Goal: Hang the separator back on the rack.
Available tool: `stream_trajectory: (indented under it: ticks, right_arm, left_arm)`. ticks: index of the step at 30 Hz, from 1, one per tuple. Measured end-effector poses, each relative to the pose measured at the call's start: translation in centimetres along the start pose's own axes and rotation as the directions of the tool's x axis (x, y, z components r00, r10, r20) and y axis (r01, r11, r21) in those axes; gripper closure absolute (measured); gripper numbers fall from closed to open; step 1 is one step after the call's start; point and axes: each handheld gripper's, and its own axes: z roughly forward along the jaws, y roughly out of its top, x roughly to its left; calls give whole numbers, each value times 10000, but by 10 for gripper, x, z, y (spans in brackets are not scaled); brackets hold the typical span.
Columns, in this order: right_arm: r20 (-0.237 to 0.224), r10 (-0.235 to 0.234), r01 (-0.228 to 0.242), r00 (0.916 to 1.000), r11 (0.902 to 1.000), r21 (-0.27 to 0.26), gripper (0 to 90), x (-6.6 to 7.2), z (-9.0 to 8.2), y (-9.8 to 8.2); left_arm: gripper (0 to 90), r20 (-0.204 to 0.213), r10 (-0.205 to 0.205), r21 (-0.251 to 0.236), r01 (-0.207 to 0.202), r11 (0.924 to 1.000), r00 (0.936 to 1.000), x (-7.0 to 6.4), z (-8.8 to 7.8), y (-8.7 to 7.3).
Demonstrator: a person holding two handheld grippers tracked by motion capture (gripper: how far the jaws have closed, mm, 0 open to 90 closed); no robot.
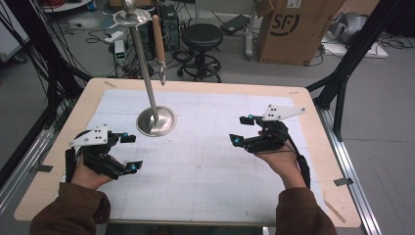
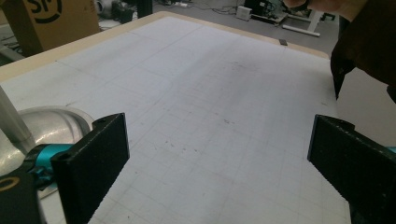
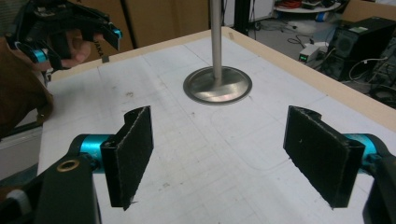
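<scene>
I take the stand's round steel base (image 1: pixel 156 121) as my landmark. Nearest me, my left tongs (image 1: pixel 128 152) sit low, just on my side of the base and to its left, jaws spread wide with nothing between them. In the left gripper view the base's shiny rim (image 2: pixel 51 122) shows right behind my left-hand jaw, so I judge I am close enough to knock it if I swing carelessly. My right tongs (image 1: pixel 243 130) are well to the right of the base, at about the same depth, also gaping wide and empty; the right gripper view looks straight at the base (image 3: pixel 217 86) across bare gridded mat (image 1: pixel 205 161).

From the middle of the base the steel pole (image 1: pixel 143 63) rises, leaning toward the far side in the high view. Beyond and above the base hangs what I am after, as I judge it: the wooden-handled utensil (image 1: pixel 158 46), dangling from the stand's top hook (image 1: pixel 131 17), its metal tip pointing down, clear of the table.

To do this well I would steady the stand low on the pole with my left tongs, then bring the right tongs up to the wooden handle, close squarely across it, and lift upward before pulling away, so the hook releases without tipping the stand.
</scene>
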Motion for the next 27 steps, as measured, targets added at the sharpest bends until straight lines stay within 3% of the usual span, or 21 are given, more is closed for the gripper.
stream_trajectory:
  ticks: [13, 27]
  right_arm:
    - [262, 257, -248, 9993, 9990, -359, 216, 6, -6, -29]
    - [401, 538, -522, 9977, 9979, -394, 213, 4, -10, -45]
  left_arm:
    - [61, -24, -12, 40, 13, 10000, 10000, 0, 2, 0]
    - [61, 5, 48, -35, -48, 10000, 10000, -1, 3, 1]
